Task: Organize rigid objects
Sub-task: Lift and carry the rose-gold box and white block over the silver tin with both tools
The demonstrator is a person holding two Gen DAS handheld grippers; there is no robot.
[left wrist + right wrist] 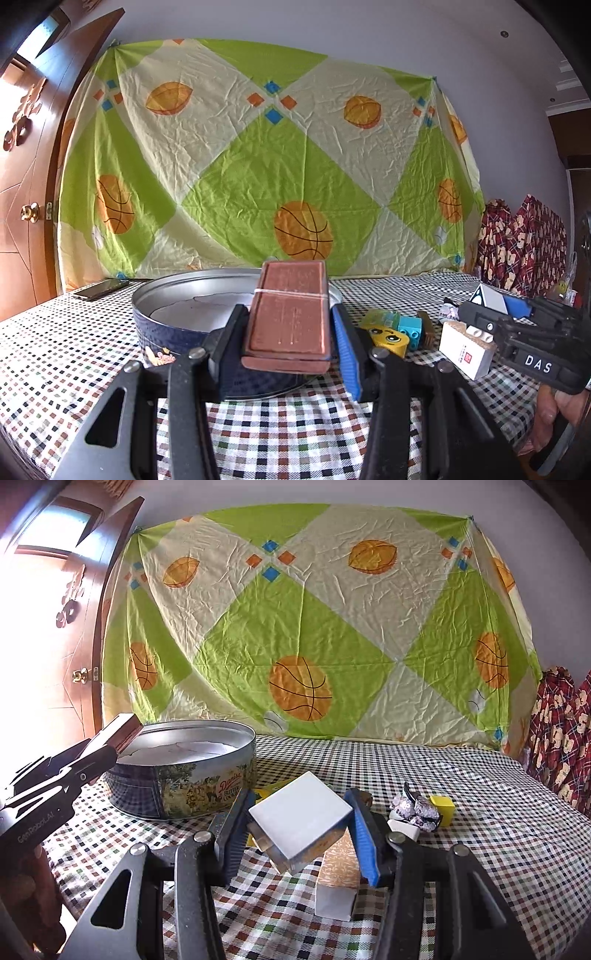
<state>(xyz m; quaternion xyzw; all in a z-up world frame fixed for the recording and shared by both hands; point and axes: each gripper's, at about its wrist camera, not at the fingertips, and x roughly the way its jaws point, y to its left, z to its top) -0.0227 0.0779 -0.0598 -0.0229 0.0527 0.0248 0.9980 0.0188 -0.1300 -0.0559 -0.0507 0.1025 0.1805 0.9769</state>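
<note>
Both tools held a box apiece beside the open cookie tin.

The left tool (291,332) was clenched on a reddish-brown box (290,314), lifted at frame centre over the near rim of the round tin (166,332). The right tool (301,830) gripped a white box (301,818), tilted, at lower centre above the checked desk (498,849), right of the tin.
</note>
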